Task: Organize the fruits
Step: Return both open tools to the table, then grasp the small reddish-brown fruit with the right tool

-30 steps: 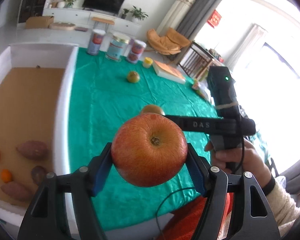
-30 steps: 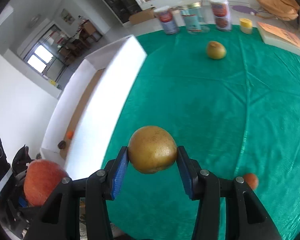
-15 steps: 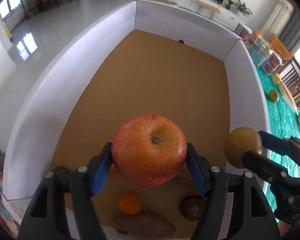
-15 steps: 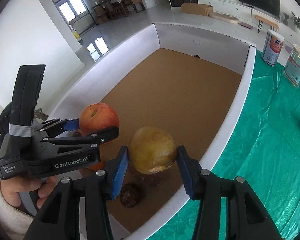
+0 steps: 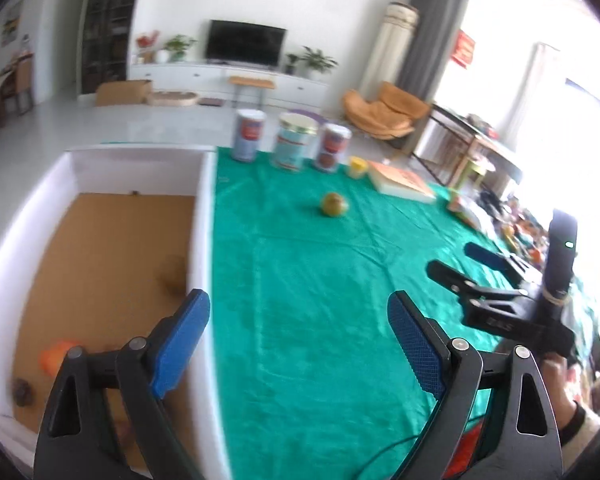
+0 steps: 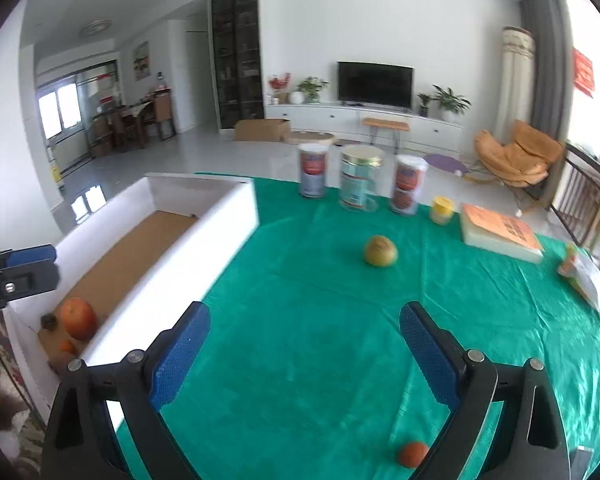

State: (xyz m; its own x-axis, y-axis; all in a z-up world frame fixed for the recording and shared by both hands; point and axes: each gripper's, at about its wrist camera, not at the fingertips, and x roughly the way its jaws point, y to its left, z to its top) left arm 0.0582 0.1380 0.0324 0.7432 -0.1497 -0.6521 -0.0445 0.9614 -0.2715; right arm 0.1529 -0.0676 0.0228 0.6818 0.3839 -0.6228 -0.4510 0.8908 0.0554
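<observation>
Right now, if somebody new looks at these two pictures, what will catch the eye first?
Most striking is the bright green tablecloth, with one yellow-green fruit alone on it before three tall cans. On its left stands a white box with a red apple inside. In front, each hand-held gripper, left and right, is opening with nothing between its blue pads.

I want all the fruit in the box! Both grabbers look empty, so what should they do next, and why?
Probably send the right gripper, jaws opening and empty, toward the yellow-green fruit alone on the green cloth. The red apple already lies in the white box.
</observation>
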